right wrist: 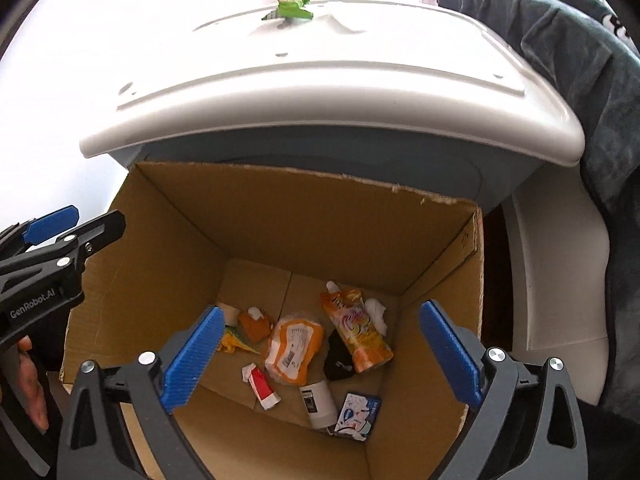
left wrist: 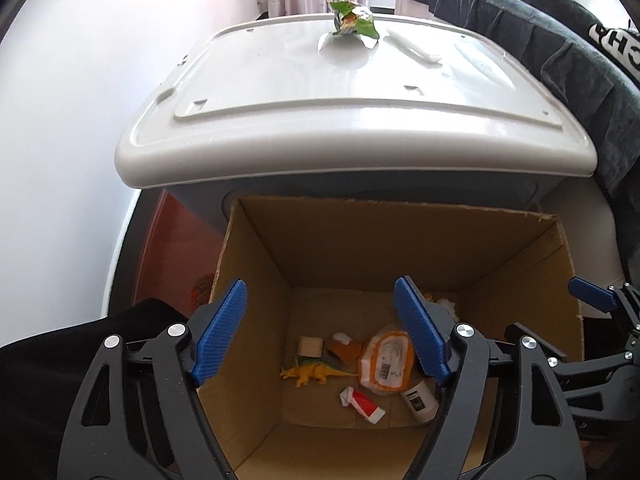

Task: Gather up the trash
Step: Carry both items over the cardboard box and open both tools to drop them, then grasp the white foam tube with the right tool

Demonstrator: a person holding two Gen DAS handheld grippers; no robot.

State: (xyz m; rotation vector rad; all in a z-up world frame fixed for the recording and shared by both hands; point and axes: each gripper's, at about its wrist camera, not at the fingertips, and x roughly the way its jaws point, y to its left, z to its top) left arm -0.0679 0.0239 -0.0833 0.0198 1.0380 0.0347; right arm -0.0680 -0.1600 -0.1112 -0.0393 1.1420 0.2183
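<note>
An open cardboard box (left wrist: 256, 264) (right wrist: 168, 216) stands below both grippers. On its floor lie several pieces of trash: an orange-and-white pouch (left wrist: 387, 362) (right wrist: 294, 346), a yellow toy dinosaur (left wrist: 312, 372), a red-and-white tube (left wrist: 362, 400) (right wrist: 262, 386), an orange juice pouch (right wrist: 360, 330), a white cylinder (right wrist: 318, 400) and a small blue-and-white pack (right wrist: 358, 416). My left gripper (left wrist: 320, 334) hangs open over the box with nothing between its blue pads. My right gripper (right wrist: 320, 354) is open wide and empty above the box too. A crumpled green wrapper (left wrist: 354, 20) (right wrist: 291, 3) lies on the white lid.
The white plastic lid (left wrist: 352, 120) (right wrist: 340, 92) of a grey bin rises right behind the box. Dark cloth (left wrist: 540, 36) (right wrist: 580, 60) is draped at the right. A pale wall is at the left and a curtain at the back. A person's hand (right wrist: 30, 384) holds the left gripper.
</note>
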